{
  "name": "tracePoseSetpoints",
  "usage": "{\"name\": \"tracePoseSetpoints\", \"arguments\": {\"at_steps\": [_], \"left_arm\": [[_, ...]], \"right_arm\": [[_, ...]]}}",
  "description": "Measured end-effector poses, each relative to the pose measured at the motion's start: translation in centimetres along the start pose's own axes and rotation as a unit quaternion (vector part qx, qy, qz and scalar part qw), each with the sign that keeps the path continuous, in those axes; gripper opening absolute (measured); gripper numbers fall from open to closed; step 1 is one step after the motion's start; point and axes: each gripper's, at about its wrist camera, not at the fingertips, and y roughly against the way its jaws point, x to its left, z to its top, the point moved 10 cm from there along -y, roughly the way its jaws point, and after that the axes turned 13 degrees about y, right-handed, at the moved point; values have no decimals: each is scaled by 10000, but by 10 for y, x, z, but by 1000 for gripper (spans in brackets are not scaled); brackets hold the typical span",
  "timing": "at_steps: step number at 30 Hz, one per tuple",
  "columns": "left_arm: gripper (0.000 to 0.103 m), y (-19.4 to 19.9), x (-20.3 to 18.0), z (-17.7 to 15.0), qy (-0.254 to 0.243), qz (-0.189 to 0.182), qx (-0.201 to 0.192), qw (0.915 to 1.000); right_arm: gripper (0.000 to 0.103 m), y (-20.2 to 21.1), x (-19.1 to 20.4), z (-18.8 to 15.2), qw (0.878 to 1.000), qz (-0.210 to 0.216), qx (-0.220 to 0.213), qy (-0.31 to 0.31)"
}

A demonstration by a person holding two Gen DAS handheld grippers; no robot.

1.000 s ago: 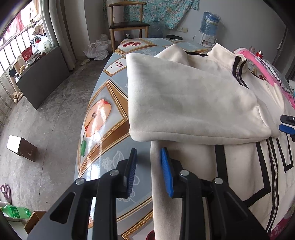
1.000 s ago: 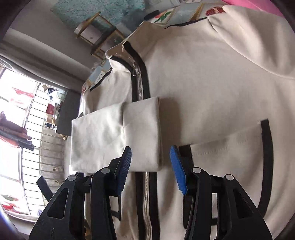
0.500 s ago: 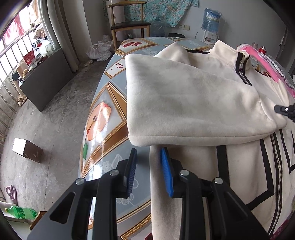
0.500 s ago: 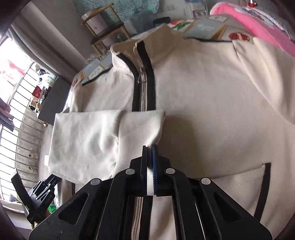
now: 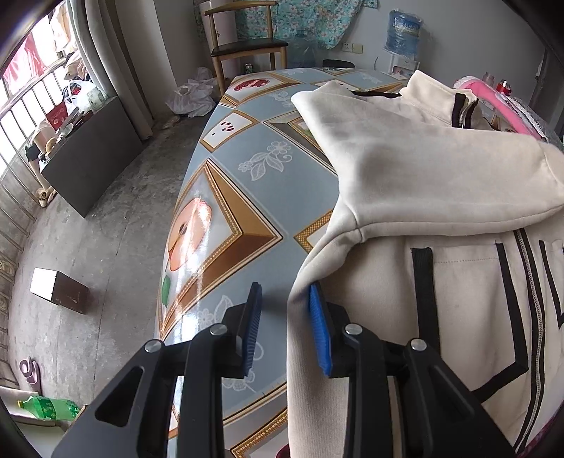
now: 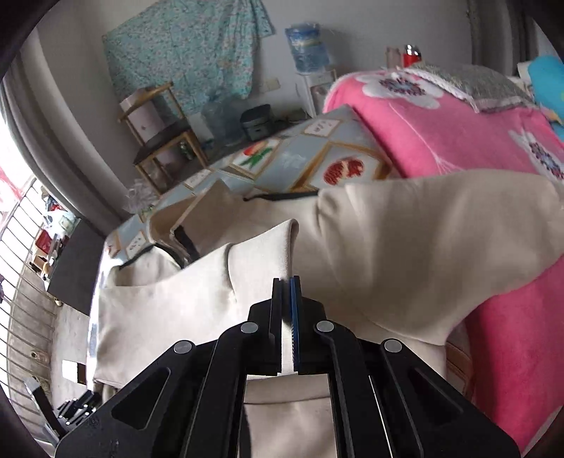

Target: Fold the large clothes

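Note:
A cream zip jacket (image 5: 458,299) with black trim lies on the patterned table (image 5: 239,148). Its sleeve (image 5: 423,169) is raised and stretched across the jacket's chest. My right gripper (image 6: 286,310) is shut on the sleeve's cuff (image 6: 261,253) and holds it above the jacket body. My left gripper (image 5: 285,324) hovers open over the jacket's left side edge. The table shows through most of its gap, and the fabric edge lies against the right blue pad (image 5: 319,334). The right gripper is out of the left wrist view.
A pink flowered blanket (image 6: 458,141) is piled on the table's right side beside the jacket. A wooden chair (image 5: 246,45) and a water bottle (image 5: 402,28) stand beyond the far end. On the floor to the left lie a small box (image 5: 58,289) and a green bottle (image 5: 46,408).
My right gripper shut on the sleeve cuff and lifted it up and away to the right. The sleeve rose off the jacket and uncovered the pocket. The left gripper stayed in place.

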Motion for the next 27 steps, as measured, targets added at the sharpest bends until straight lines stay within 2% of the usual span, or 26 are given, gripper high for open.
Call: {"name": "tracePoseSetpoints", "arguments": {"at_steps": [3,8,10,12,14,17,19,21,22,24,27], "left_arm": [[27,0,0,0,6,-11,24,10000],[27,7,0,3,97,-226,53,9997],[27,16,-1,7,190,-470,19,9987],[27,28,-1,16,324,-767,-50,9965],[27,37,-1,30,424,-965,-140,9943],[36,44,-2,63,652,-1324,-146,9889],[42,39,-10,85,781,-1617,27,9837],[53,24,-24,99,834,-2015,432,9750],[53,10,-31,106,902,-2117,681,9708],[53,-21,-37,123,1141,-2146,1017,9647],[53,-60,-40,141,1373,-1976,1238,9627]], "right_arm": [[4,-17,-10,-23,9997,19,197,-125],[6,-24,-11,-28,9995,119,293,-76],[11,-34,-15,-33,9989,47,464,38],[21,-35,-20,-35,9989,-128,408,187],[39,-26,-19,-31,9994,-113,224,230],[39,-10,-11,-27,9995,-54,-15,326],[39,-5,-1,-27,9992,67,-83,393],[39,-5,10,-30,9987,238,-66,448],[39,-8,15,-32,9984,318,-41,456],[39,-12,19,-36,9983,409,11,424],[39,-17,21,-40,9982,507,59,309]]}}
